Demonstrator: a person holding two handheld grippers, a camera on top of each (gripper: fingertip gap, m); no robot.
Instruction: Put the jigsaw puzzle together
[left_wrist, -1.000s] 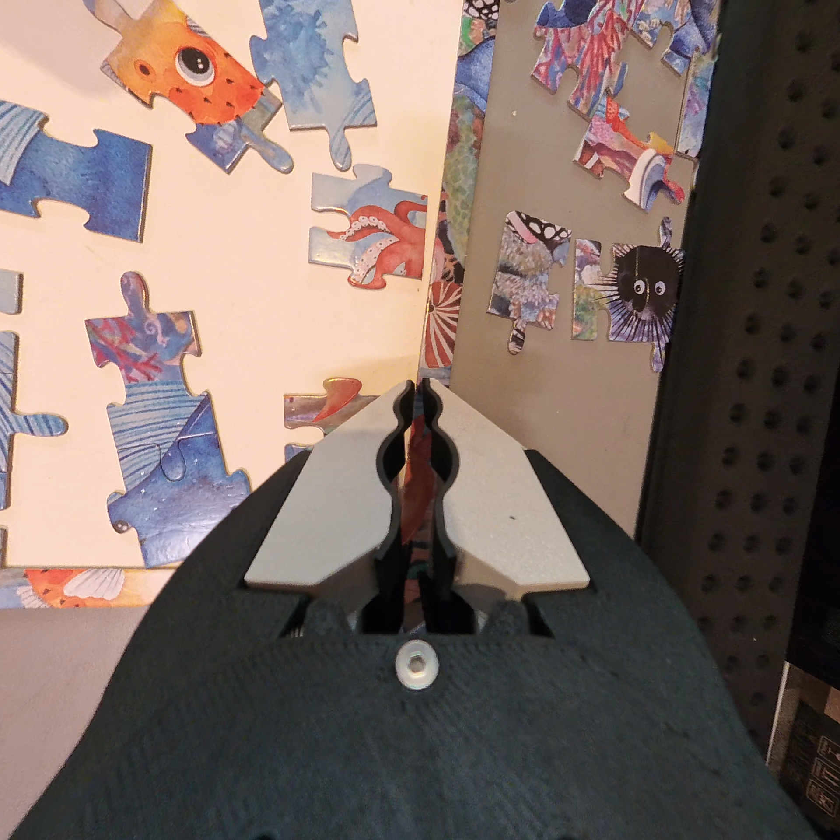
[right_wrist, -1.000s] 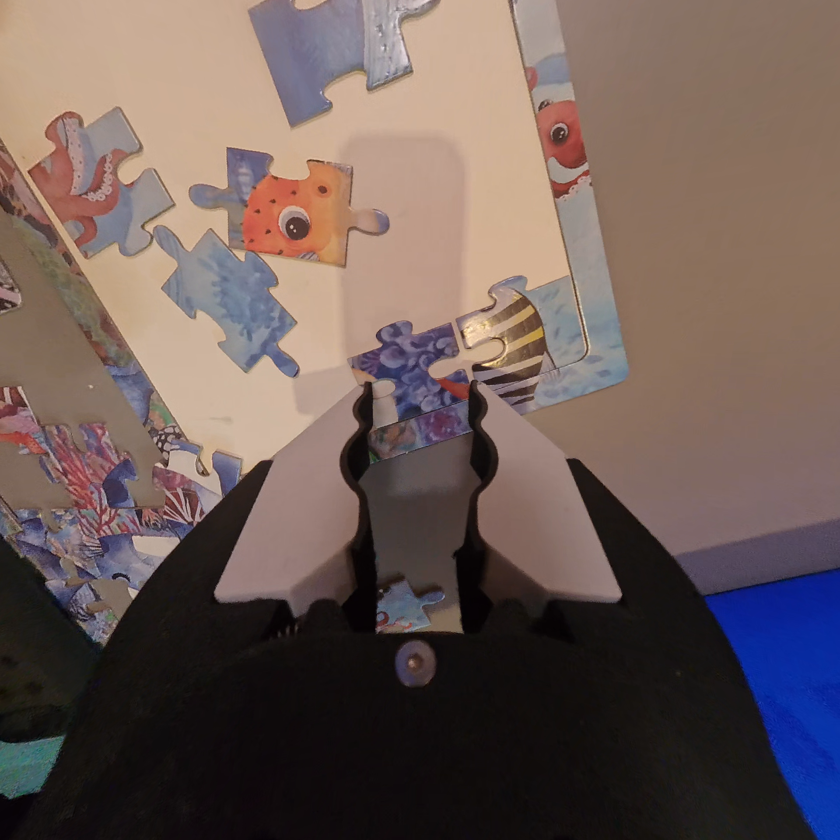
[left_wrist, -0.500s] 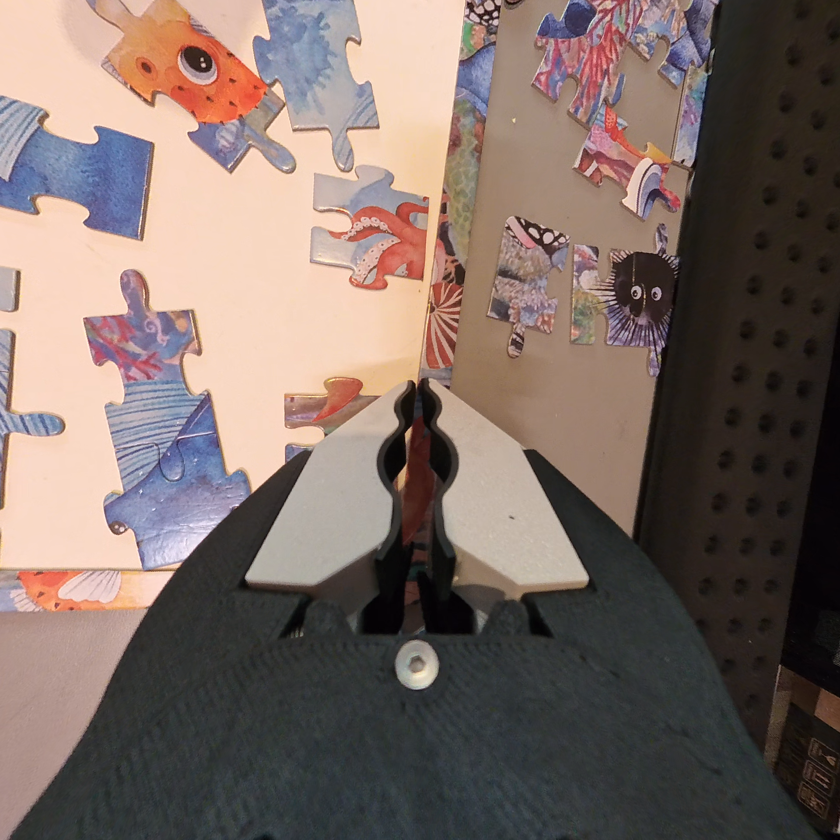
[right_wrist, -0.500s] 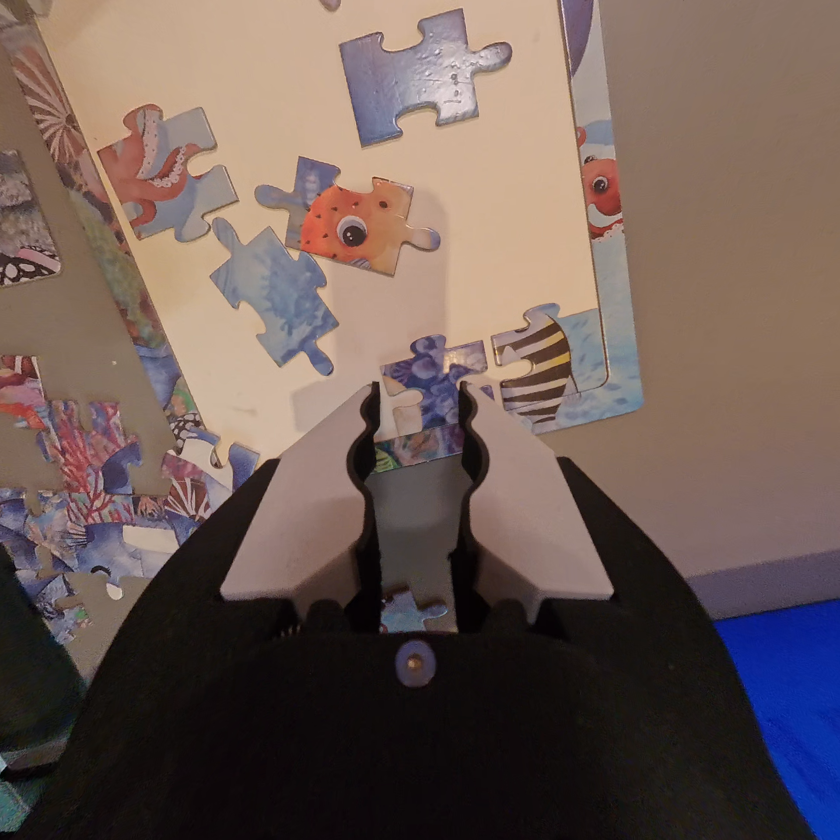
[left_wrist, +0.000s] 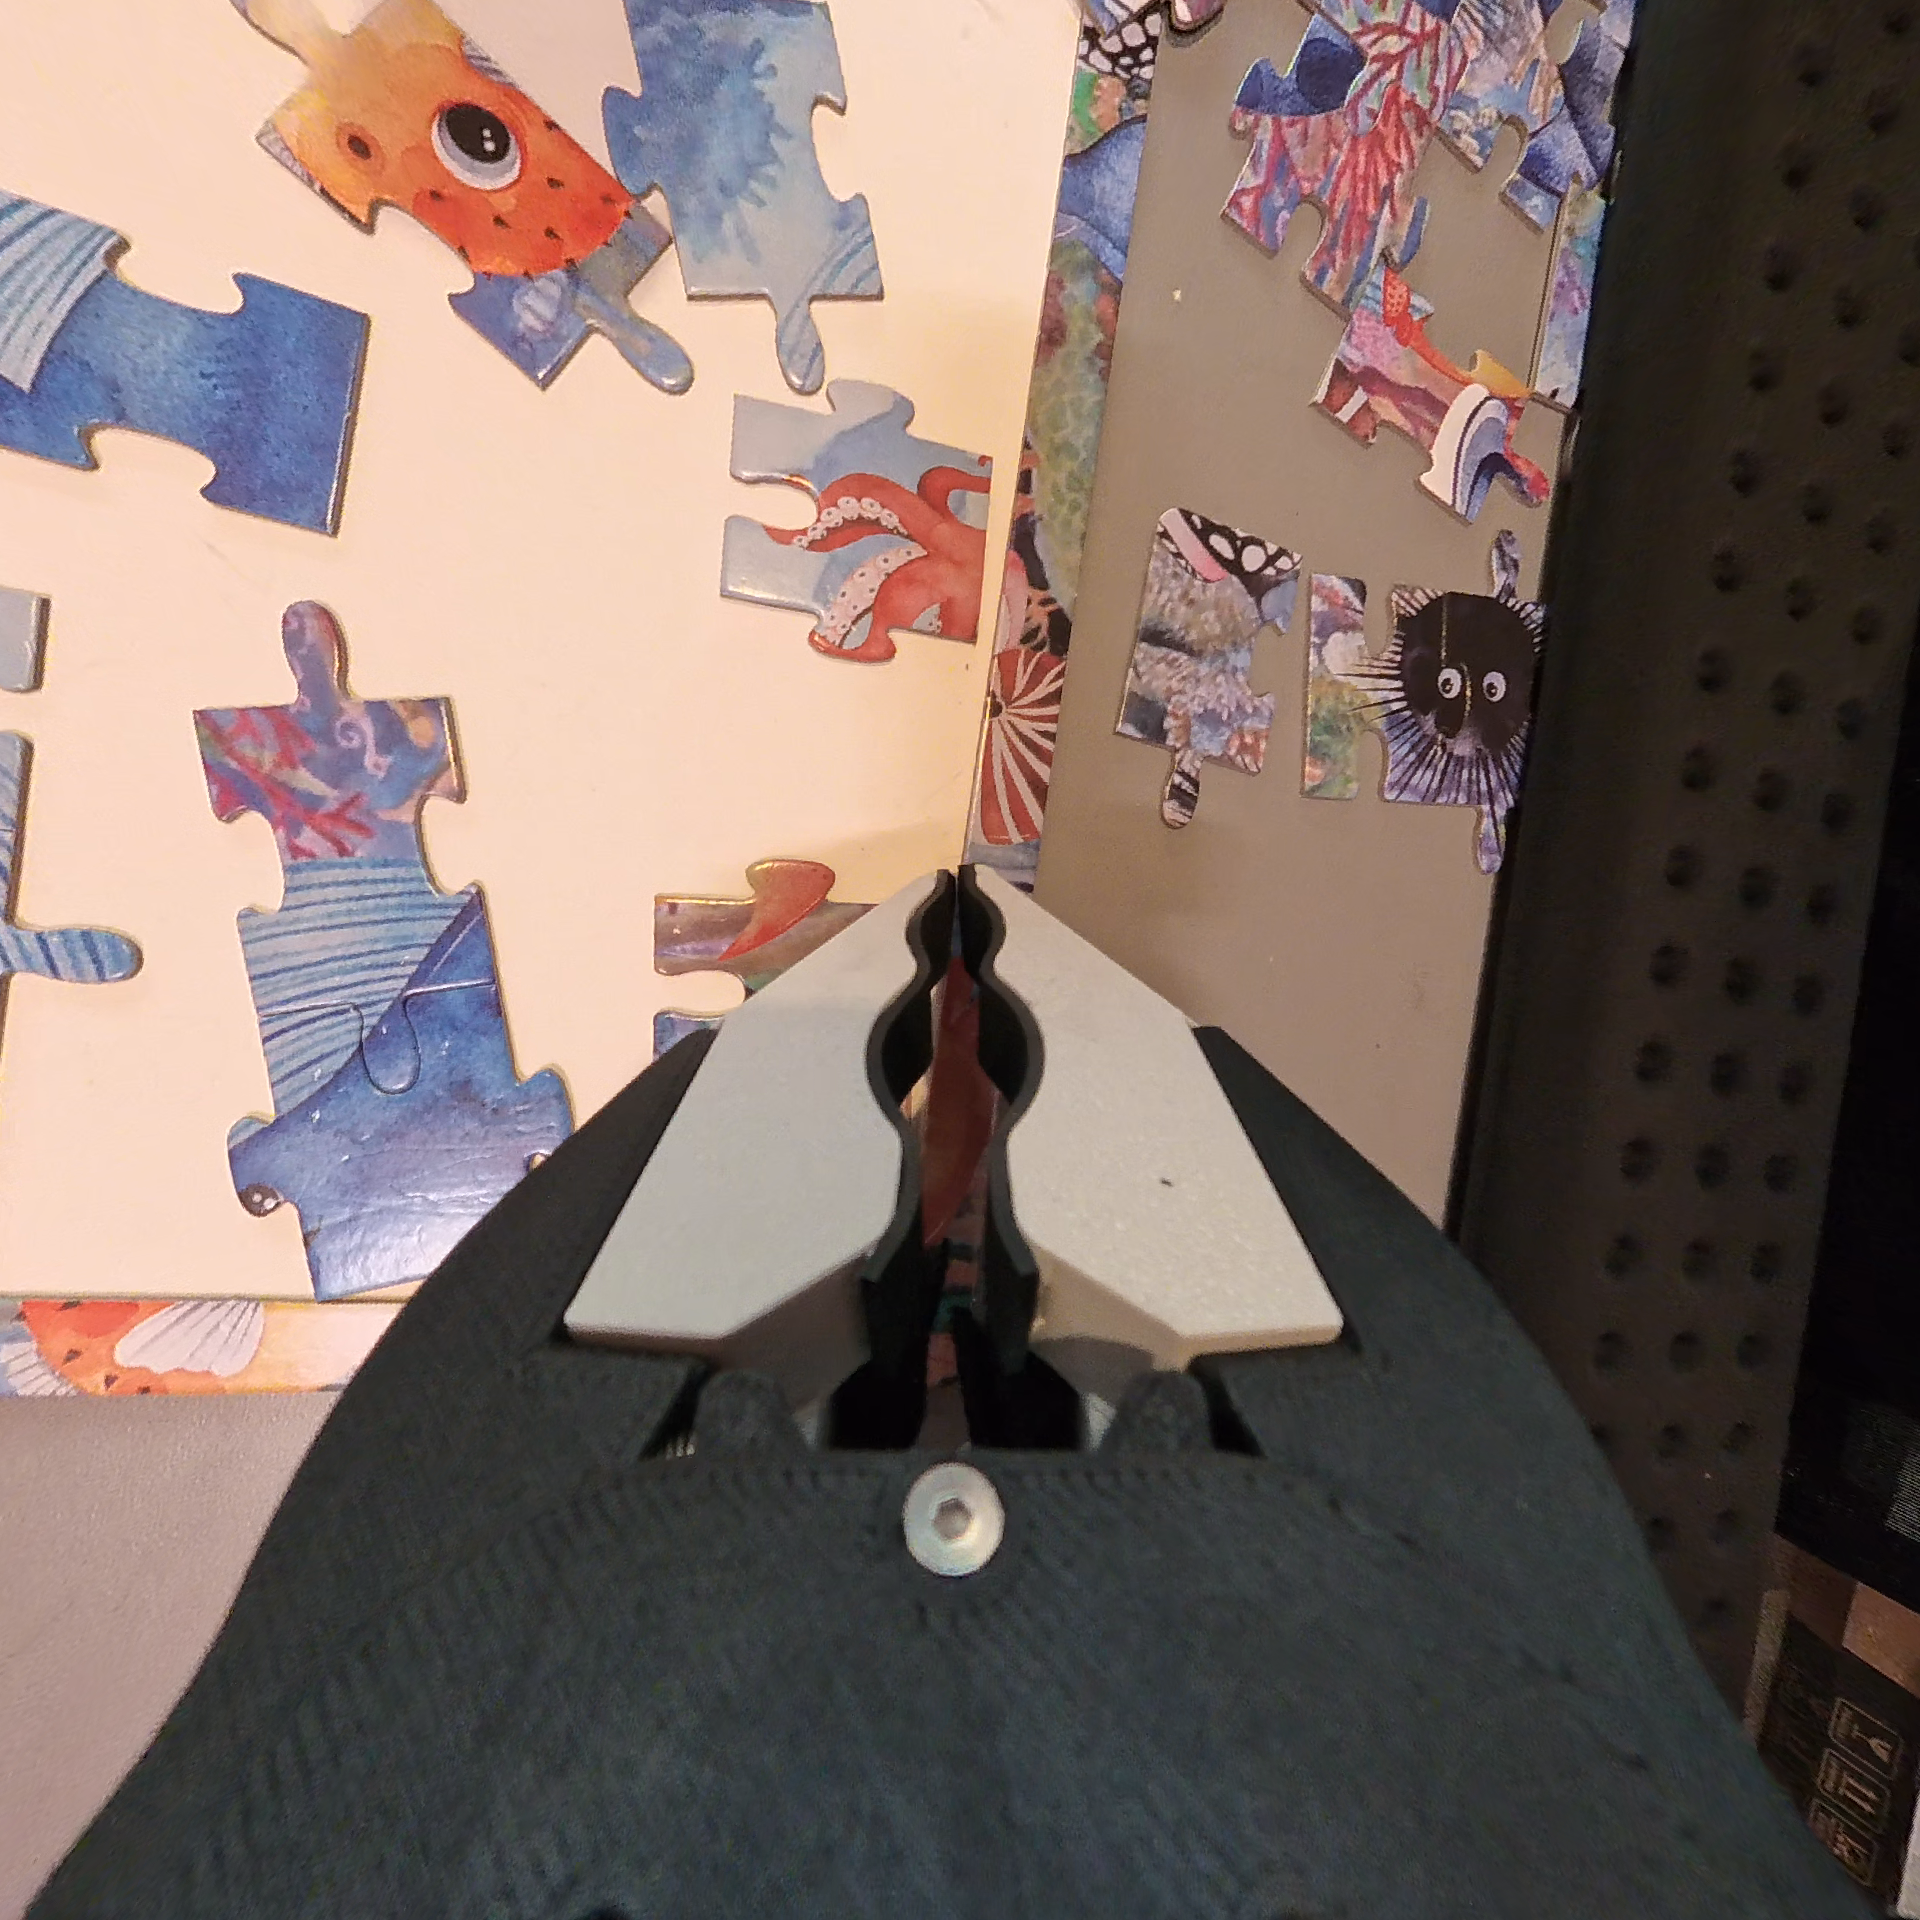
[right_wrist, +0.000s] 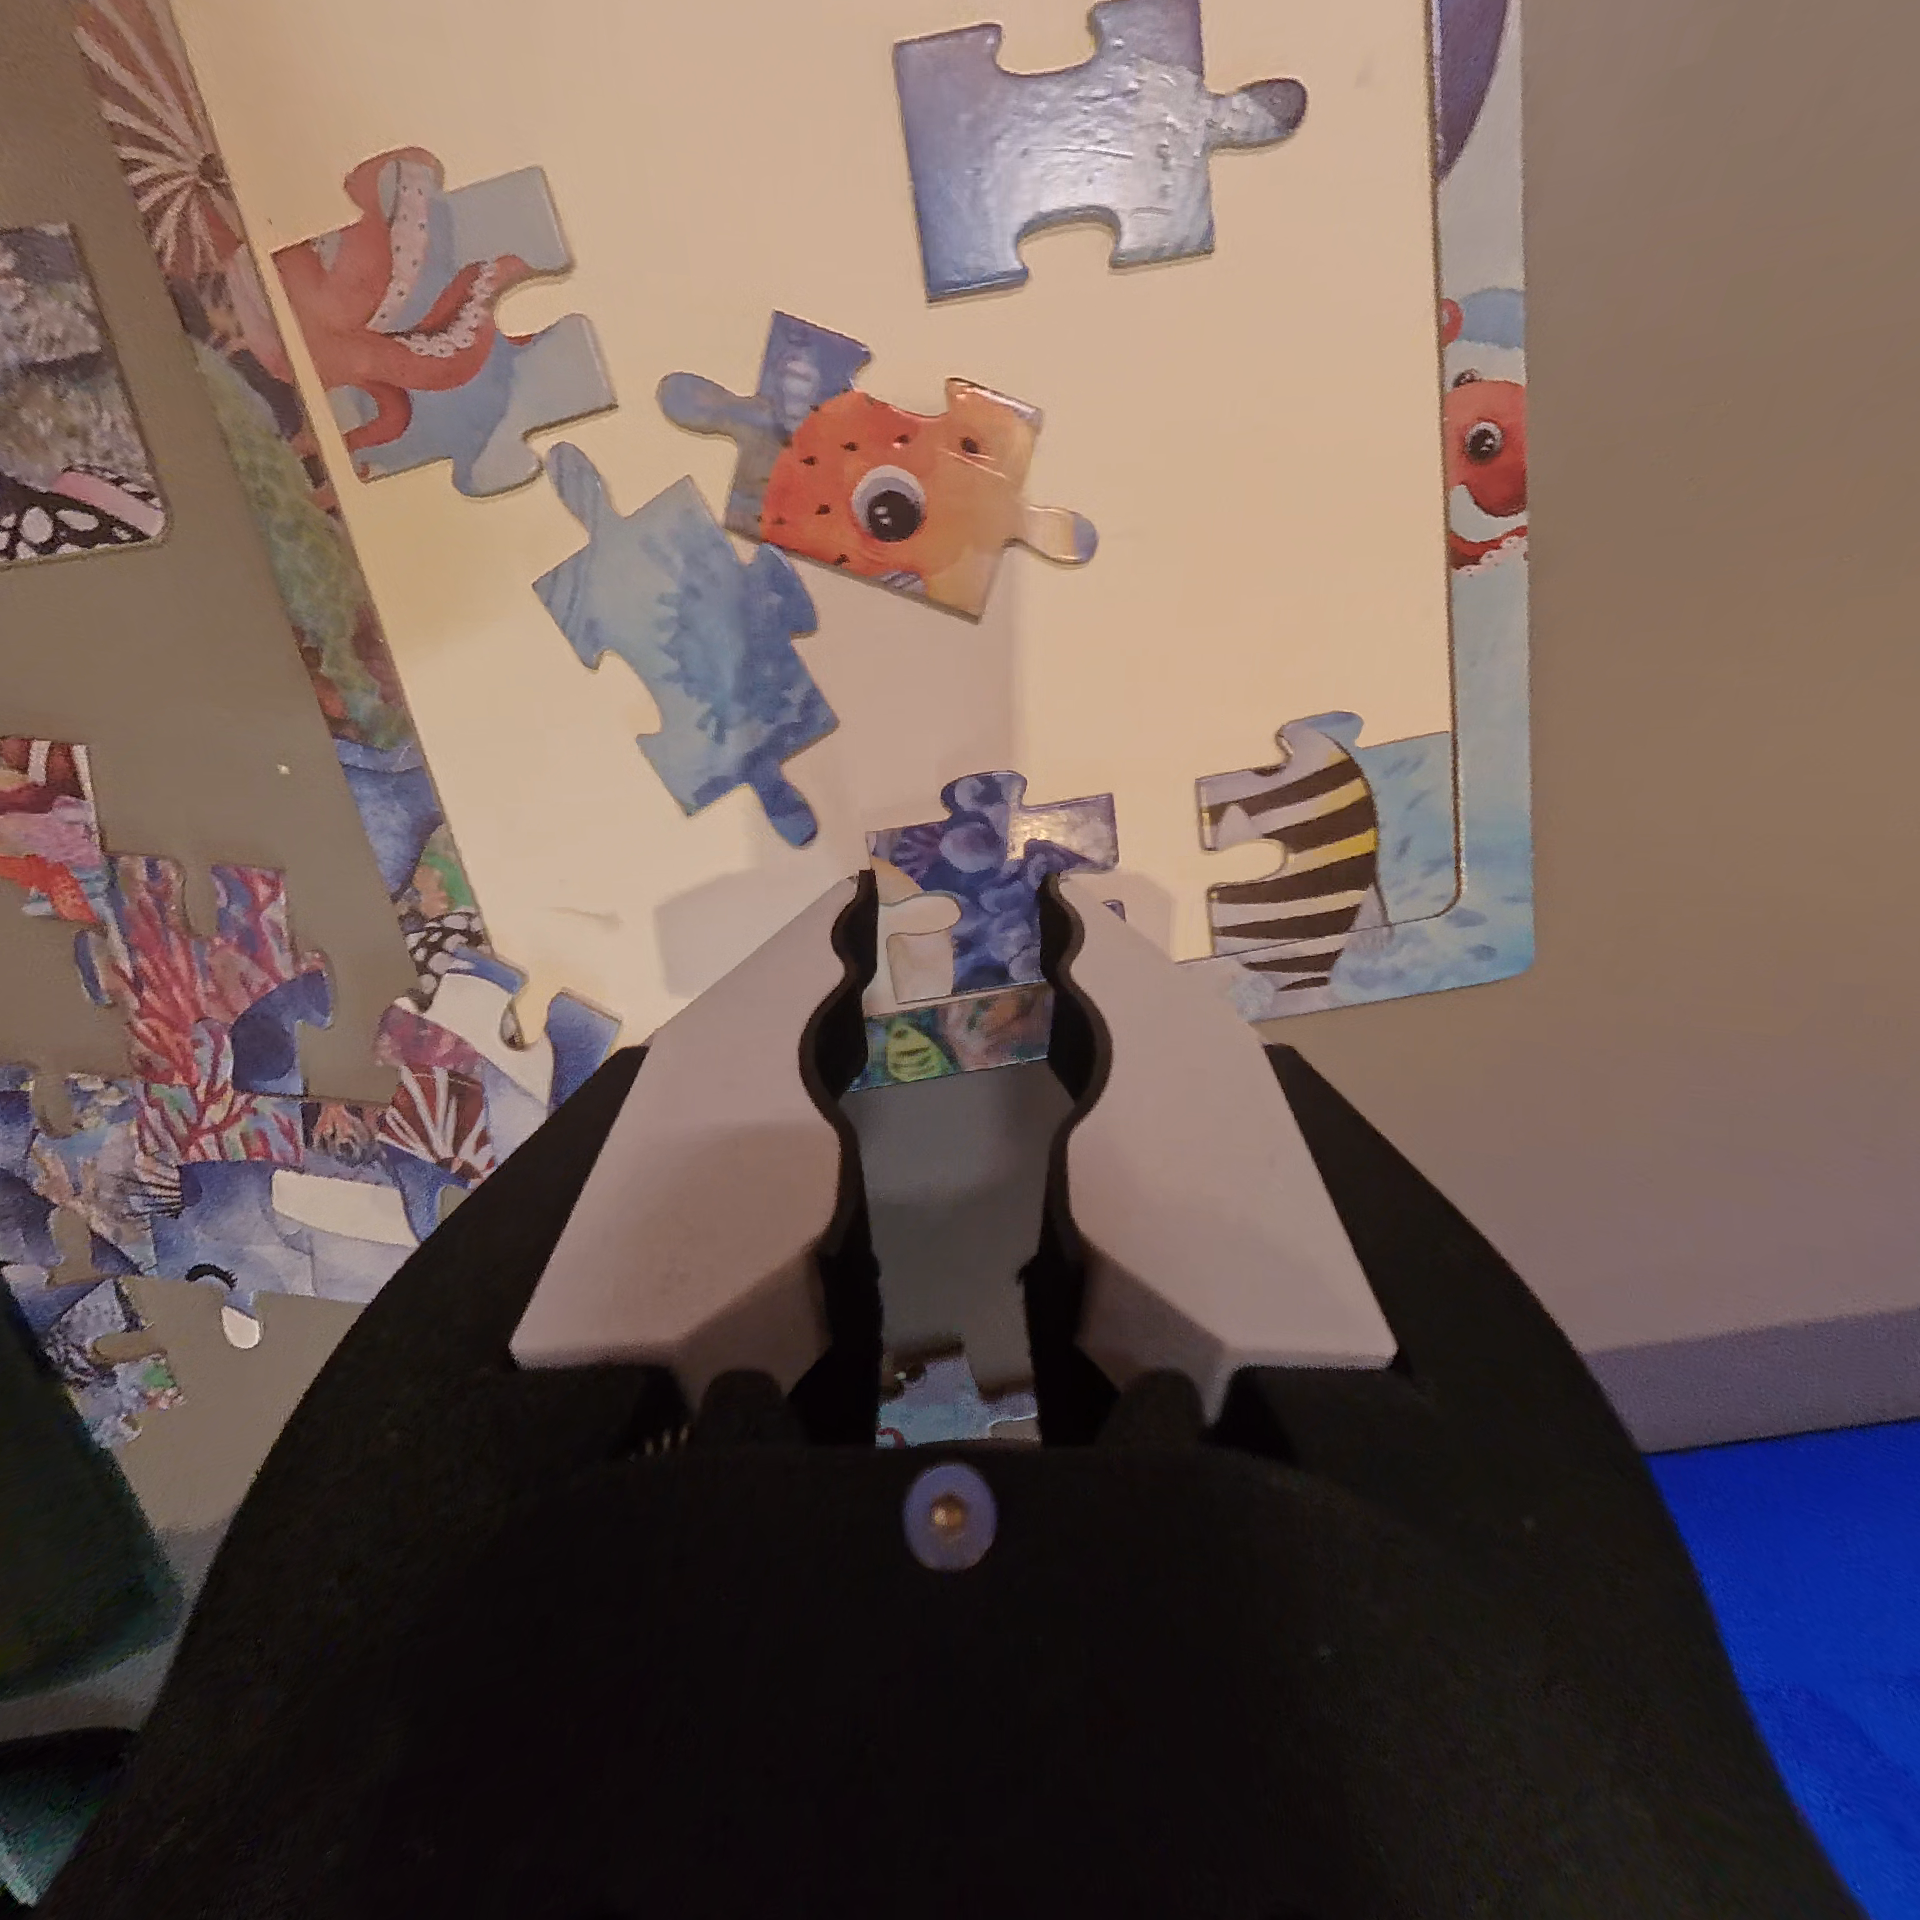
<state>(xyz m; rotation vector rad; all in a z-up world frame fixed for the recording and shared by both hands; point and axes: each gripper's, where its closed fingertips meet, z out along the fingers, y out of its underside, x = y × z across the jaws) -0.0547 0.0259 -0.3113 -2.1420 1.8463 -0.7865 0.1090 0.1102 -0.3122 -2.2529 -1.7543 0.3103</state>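
The cream puzzle board (right_wrist: 1195, 520) with a printed sea border lies on a grey table. My right gripper (right_wrist: 956, 888) is open, and its tips are at a purple coral piece (right_wrist: 987, 842) near the board's lower border. That piece is wider than the gap between the jaws. A striped fish piece (right_wrist: 1288, 862) sits in the board's corner to its right. My left gripper (left_wrist: 956, 883) is shut, tips touching, over the board's border (left_wrist: 1023, 727). The border shows through the gaps between its fingers. I cannot tell whether it pinches anything.
An orange fish piece (right_wrist: 883, 488), an octopus piece (right_wrist: 436, 312), a pale blue piece (right_wrist: 696, 644) and a dark blue piece (right_wrist: 1060, 156) lie loose on the board. More pieces (left_wrist: 1444, 686) lie on the table beside a black perforated panel (left_wrist: 1714, 727). A small piece (right_wrist: 956, 1392) lies under my right gripper.
The purple coral piece has stayed at my right fingertips and come away leftward from the striped fish piece. The left gripper has barely moved and stays shut.
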